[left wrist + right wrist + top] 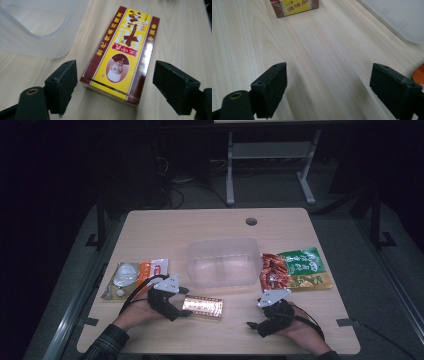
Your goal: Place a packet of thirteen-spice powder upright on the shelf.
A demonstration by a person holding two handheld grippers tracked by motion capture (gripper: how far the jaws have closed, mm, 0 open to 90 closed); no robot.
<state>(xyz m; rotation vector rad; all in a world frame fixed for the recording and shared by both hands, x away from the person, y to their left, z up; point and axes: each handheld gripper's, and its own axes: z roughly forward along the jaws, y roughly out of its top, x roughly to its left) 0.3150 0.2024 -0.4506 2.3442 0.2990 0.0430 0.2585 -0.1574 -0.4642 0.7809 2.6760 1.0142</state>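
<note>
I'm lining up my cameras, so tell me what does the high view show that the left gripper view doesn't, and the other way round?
High view alone: the whole table, the person's hands, the snack bags and a packet at its left. Left gripper view alone: the print on the box in close-up, lying flat between that gripper's open jaws, untouched. Both: the box and the clear tub beyond it.

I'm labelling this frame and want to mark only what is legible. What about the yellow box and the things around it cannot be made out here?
- Yellow box: high view, glare washes out its print; right gripper view, top edge cuts it off.
- Clear tub: left gripper view, frame edge cuts it off.
- White packet: high view, label too small and dim.
- Green packet: high view, print too small.
</note>
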